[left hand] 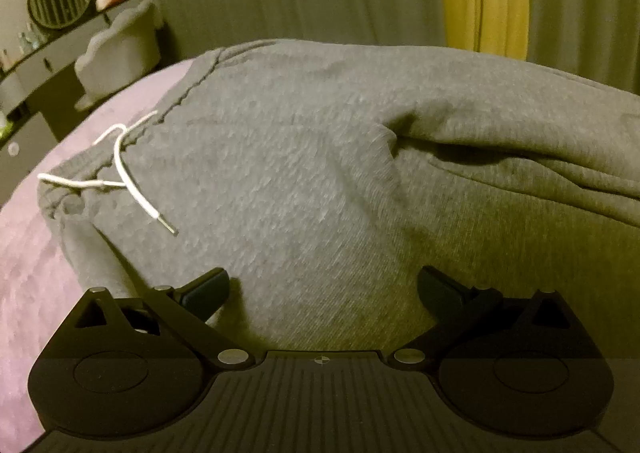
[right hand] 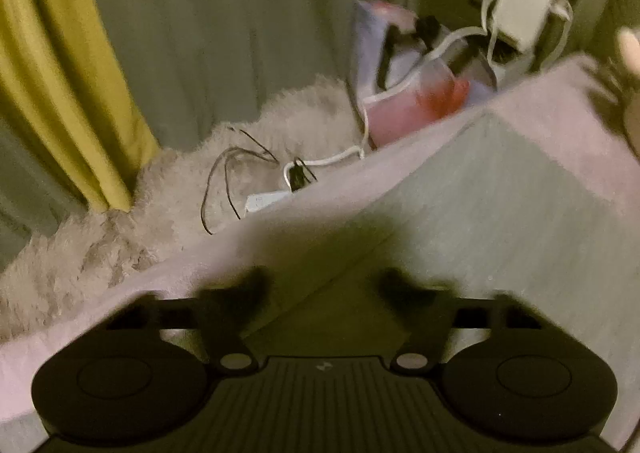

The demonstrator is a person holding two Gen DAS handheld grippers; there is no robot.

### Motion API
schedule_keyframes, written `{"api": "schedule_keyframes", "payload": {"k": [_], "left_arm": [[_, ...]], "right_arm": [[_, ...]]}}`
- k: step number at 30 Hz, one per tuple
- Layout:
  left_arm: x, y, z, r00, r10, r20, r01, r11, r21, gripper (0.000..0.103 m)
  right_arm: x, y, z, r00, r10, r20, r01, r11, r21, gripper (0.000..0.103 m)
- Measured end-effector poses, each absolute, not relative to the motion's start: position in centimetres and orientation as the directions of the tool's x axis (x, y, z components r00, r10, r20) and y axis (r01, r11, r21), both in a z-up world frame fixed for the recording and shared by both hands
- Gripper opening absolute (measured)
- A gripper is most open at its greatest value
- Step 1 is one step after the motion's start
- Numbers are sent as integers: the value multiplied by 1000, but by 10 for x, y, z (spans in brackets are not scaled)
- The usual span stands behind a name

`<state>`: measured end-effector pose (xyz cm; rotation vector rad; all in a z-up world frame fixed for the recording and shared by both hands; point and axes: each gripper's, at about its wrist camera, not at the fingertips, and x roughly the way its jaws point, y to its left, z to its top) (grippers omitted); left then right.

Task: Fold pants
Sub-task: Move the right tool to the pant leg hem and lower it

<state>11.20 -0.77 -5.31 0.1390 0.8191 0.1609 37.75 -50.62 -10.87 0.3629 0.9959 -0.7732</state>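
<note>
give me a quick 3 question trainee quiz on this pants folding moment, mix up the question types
1. True or false: the left gripper is clamped on the white drawstring.
2. Multiple choice: the grey sweatpants lie on a (a) wooden floor (b) pink bed cover (c) glass table.
3. Fill in: in the right wrist view, the right gripper is ____, over a grey pant leg.

Key: 1 false, its jaws are open and the drawstring lies apart to its left; 2 b; 3 open.
</note>
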Motion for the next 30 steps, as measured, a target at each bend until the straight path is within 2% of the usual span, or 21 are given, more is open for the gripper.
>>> {"api": "schedule_keyframes", "payload": {"k": [1, 2, 7, 11, 13, 17, 18, 20, 21, 23, 25, 30], "left_arm": [[112, -9, -53, 674, 201, -710, -87, 977, 194, 103], [111, -10, -53, 676, 206, -707, -86, 976, 201, 103], [110, -13, -52, 677, 216, -703, -90, 973, 212, 103], [108, -16, -50, 677, 228, -700, -94, 970, 225, 103], [106, -17, -49, 675, 232, -700, -95, 969, 230, 103], [104, -18, -46, 664, 233, -710, -91, 968, 233, 103], [103, -18, -45, 661, 233, -713, -90, 968, 234, 103], [101, -17, -43, 659, 232, -715, -86, 968, 235, 103], [101, -17, -43, 657, 233, -717, -87, 968, 235, 103], [101, -17, -43, 651, 235, -722, -91, 968, 233, 103], [100, -16, -43, 649, 236, -723, -94, 968, 232, 103], [99, -18, -45, 656, 239, -716, -82, 965, 248, 103]], "right_arm": [[371, -510, -103, 339, -385, -859, 710, 703, -35, 14], [363, -516, -96, 365, -348, -863, 704, 710, 11, 8], [268, -525, -40, 602, -233, -764, 626, 732, 269, 5], [132, -497, -11, 693, -203, -691, 564, 750, 346, 4], [68, -479, -17, 678, -205, -706, 573, 749, 333, 2], [-29, -462, -62, 541, -170, -824, 667, 683, 298, 1], [-40, -464, -68, 515, -166, -841, 687, 667, 289, 4], [-47, -472, -63, 561, -171, -810, 683, 649, 336, 9], [-43, -475, -58, 591, -175, -787, 665, 659, 353, 18], [-33, -481, -48, 618, -219, -755, 664, 660, 352, 72], [-24, -489, -44, 629, -273, -728, 684, 639, 351, 76], [-5, -522, -80, 677, -110, -728, 688, 445, 573, 76]]}}
